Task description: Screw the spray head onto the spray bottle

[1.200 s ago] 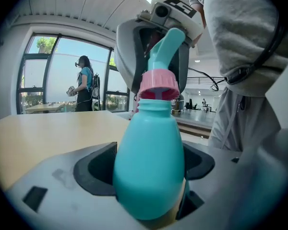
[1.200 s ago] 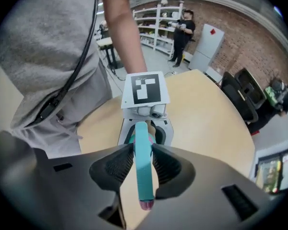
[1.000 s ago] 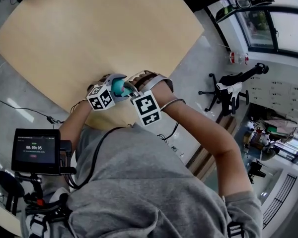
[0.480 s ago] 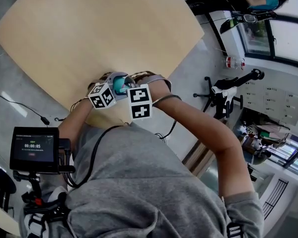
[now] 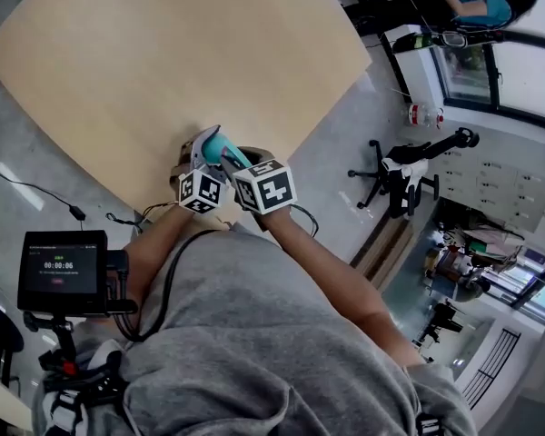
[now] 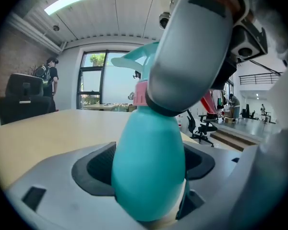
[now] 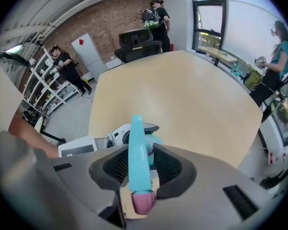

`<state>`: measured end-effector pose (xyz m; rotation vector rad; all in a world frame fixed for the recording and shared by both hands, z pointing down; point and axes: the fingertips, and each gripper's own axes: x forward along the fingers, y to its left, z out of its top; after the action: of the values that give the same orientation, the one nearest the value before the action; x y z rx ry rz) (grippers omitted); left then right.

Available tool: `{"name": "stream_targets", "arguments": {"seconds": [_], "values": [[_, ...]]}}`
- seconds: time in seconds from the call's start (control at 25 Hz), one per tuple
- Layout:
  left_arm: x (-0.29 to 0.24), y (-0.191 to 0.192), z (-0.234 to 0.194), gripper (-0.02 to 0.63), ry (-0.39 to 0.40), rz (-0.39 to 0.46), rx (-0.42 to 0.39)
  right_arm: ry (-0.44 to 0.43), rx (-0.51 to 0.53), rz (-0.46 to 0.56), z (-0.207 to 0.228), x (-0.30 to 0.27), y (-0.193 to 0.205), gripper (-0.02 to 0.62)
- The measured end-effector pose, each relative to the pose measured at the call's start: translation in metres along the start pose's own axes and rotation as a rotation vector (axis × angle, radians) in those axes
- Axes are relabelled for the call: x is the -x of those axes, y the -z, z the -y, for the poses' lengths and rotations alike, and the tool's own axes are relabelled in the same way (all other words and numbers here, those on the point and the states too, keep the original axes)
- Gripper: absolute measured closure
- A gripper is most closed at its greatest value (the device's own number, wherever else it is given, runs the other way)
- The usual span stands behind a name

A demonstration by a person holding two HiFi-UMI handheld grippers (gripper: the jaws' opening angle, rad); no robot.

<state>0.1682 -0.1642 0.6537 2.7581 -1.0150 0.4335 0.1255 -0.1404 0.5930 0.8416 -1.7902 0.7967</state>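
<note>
- Spray bottle (image 6: 149,147), teal, sits over the near edge of our wide tan table (image 5: 182,53).
- Our left gripper (image 6: 146,171) has its jaws spread wide, clamped on the bottle's rounded body.
- Our right gripper (image 7: 139,169) pinches the teal spray head (image 7: 136,143) with narrower jaws, its pink collar at the bottle's neck.
</note>
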Motion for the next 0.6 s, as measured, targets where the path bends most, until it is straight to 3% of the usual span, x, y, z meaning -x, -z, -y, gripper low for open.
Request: {"name": "stream_targets", "arguments": {"seconds": [0.08,0.2,0.32,0.4,0.48,0.6], "values": [[0.000,0.000,0.001,0.227,0.014,0.006,0.006,-0.026,0.078,-0.020,-0.005,0.000,0.002,0.462],[-0.001,0.000,0.003,0.227,0.062,0.014,-0.009,-0.105,0.234,-0.051,-0.018,0.007,0.005,0.350],[-0.001,0.000,0.007,0.227,0.122,0.023,-0.026,-0.175,0.414,-0.012,-0.028,0.038,-0.008,0.334],[-0.001,0.000,0.012,0.227,0.193,0.027,-0.046,-0.259,0.596,0.028,-0.038,0.070,-0.023,0.334],[0.000,0.001,0.018,0.227,0.290,0.033,-0.073,-0.311,0.916,0.027,-0.044,0.095,-0.032,0.334],[0.005,0.004,0.026,0.227,0.436,0.032,-0.112,-0.229,1.567,-0.125,-0.027,0.096,-0.024,0.336]]}}
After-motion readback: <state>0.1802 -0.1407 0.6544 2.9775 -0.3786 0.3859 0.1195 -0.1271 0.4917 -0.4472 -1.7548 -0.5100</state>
